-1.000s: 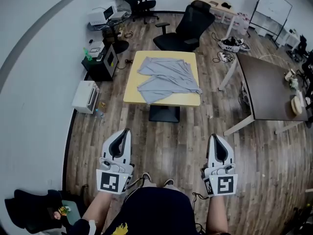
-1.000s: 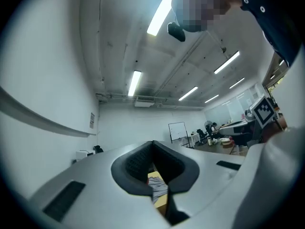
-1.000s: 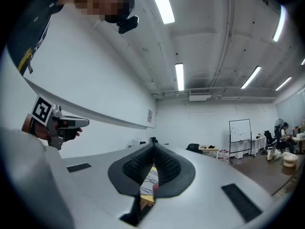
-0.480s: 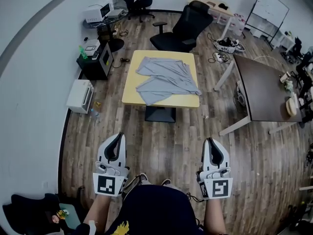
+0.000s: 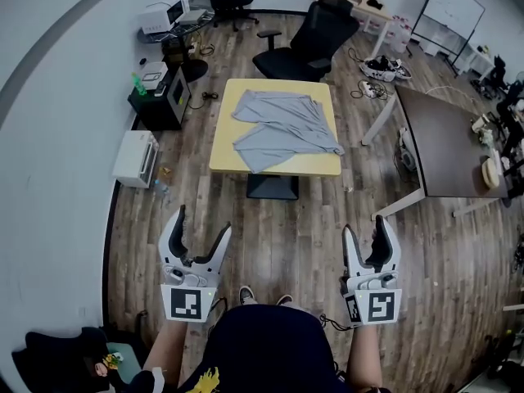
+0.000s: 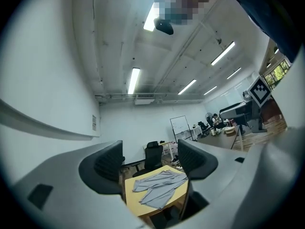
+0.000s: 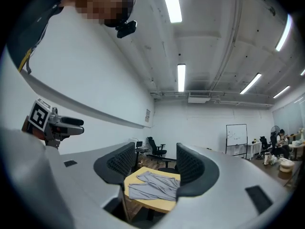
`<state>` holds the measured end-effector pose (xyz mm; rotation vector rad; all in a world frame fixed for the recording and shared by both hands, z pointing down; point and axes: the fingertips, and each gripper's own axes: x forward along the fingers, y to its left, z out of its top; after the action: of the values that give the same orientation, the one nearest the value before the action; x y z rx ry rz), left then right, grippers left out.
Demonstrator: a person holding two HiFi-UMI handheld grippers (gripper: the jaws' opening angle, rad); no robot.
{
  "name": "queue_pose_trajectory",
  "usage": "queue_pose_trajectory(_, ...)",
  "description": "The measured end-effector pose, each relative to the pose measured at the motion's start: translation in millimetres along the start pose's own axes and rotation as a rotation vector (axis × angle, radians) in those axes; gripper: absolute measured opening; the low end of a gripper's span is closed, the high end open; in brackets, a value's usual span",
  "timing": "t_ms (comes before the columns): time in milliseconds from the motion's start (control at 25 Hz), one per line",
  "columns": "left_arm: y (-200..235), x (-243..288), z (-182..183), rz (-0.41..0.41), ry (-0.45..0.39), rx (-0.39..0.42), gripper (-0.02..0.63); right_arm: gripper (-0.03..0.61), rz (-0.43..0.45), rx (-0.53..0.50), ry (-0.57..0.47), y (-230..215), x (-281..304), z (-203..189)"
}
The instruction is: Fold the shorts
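Grey shorts (image 5: 285, 128) lie spread flat on a small yellow table (image 5: 323, 164) ahead of me, also seen far off between the jaws in the left gripper view as the shorts (image 6: 158, 186) and in the right gripper view as the shorts (image 7: 153, 185). My left gripper (image 5: 201, 221) and right gripper (image 5: 365, 231) are held out in front of the person's body, well short of the table. Both have just been opening, and their jaws stand apart with nothing between them.
A black office chair (image 5: 307, 43) stands behind the yellow table. A dark brown desk (image 5: 446, 142) is to the right. A white microwave (image 5: 136, 159) sits on the wood floor at the left, by a black cabinet (image 5: 160, 95). Cables and shoes (image 5: 381, 70) lie on the floor.
Both grippers went from shut to open. The view has shifted slightly toward the table, and both grippers have moved with the person.
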<state>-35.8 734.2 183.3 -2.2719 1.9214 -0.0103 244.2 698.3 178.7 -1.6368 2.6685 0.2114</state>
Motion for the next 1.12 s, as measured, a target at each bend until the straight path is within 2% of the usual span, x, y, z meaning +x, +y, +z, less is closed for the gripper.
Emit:
queue_pose_trajectory(120,7,2,-7,-0.001,-0.004,-0.011,0.348,0.311,0.019,-0.010,0.026,6,6,-4)
queue_pose_trajectory(240,21,-1,-19,-0.011,-0.014,-0.030,0.347,0.310,0.017,-0.026,0.046,20,18,-8)
queue_pose_trajectory(520,59,-4,-52,-0.049,0.027,-0.084,0.347,0.293,0.008,-0.090,0.106,65,52,-18)
queue_pose_trajectory(640,77,7,-76,-0.066,0.051,-0.083,0.347,0.284,-0.007,-0.115,0.140,75,67,-35)
queue_pose_trajectory(760,92,31,-95,-0.058,0.052,-0.128,0.347,0.284,-0.008,-0.136,0.181,77,91,-58)
queue_pose_trajectory(800,93,41,-102,-0.075,0.066,-0.100,0.347,0.279,-0.010,-0.144,0.194,71,100,-66)
queue_pose_trajectory(920,83,88,-120,-0.189,0.129,0.162,0.347,0.273,-0.019,-0.149,0.210,38,137,-88)
queue_pose_trajectory(960,80,108,-125,-0.201,0.137,0.203,0.347,0.270,-0.016,-0.143,0.208,25,153,-93)
queue_pose_trajectory(1000,78,129,-130,-0.197,0.142,0.209,0.347,0.270,-0.009,-0.137,0.199,14,172,-97)
queue_pose_trajectory(1120,71,200,-146,-0.145,0.144,0.119,0.347,0.267,0.032,-0.168,0.169,-22,234,-106)
